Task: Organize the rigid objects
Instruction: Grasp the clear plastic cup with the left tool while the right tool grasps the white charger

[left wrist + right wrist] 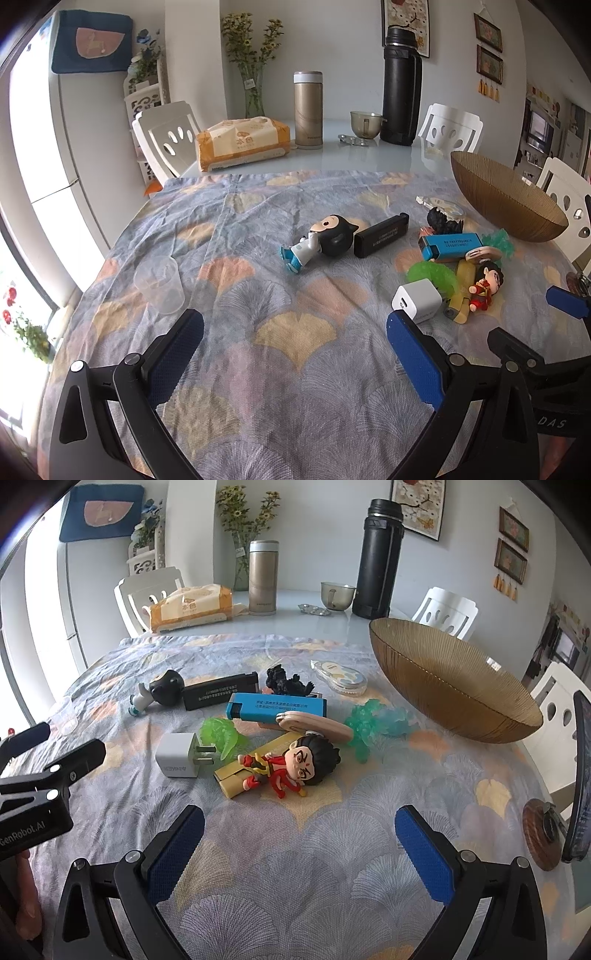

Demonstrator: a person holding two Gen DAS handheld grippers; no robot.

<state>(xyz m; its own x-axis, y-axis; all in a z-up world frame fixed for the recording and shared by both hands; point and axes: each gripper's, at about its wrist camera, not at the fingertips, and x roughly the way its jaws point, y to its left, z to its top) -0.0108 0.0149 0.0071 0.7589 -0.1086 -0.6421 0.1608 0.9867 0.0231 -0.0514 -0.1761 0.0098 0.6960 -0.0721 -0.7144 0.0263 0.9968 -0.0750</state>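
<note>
L claw [295,332] open, R claw [300,823] open, bare cloth [295,867] betw pads, toy pile [291,764] just ahead, bowl [454,686] nr edge

At the far end of the counter [369,157] stand a black flask [400,85], a gold flask [308,109], a glass cup [365,123] and a tissue pack [242,142]. A vase [254,92] of flowers sits behind them, white chairs [168,138] around, framed pictures [488,48] on the wall.
</note>
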